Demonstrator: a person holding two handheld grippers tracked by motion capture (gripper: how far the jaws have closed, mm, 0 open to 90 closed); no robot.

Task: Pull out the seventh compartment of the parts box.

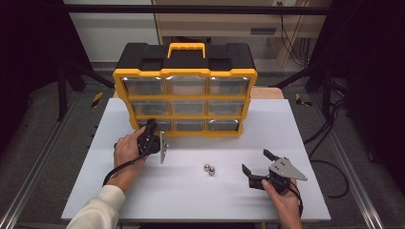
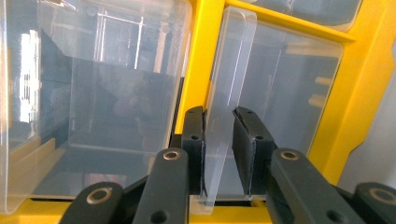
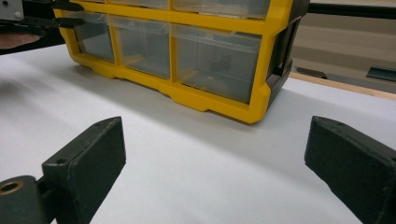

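Left gripper view: left gripper [image 2: 219, 140] straddling clear drawer handle [image 2: 229, 93], pads at both faces of tab, narrow sliver visible at right pad, so firm clamping not certain. Tab's long axis running 12 to 6 between jaws. High view: bottom-left drawer [image 1: 152, 125] of yellow organizer [image 1: 185, 98] at 12 o'clock from left hand; pull direction toward 6. Right gripper [image 1: 258, 167] with jaws wide apart, resting at 3 o'clock from two steel balls [image 1: 209, 169], well clear of drawer.
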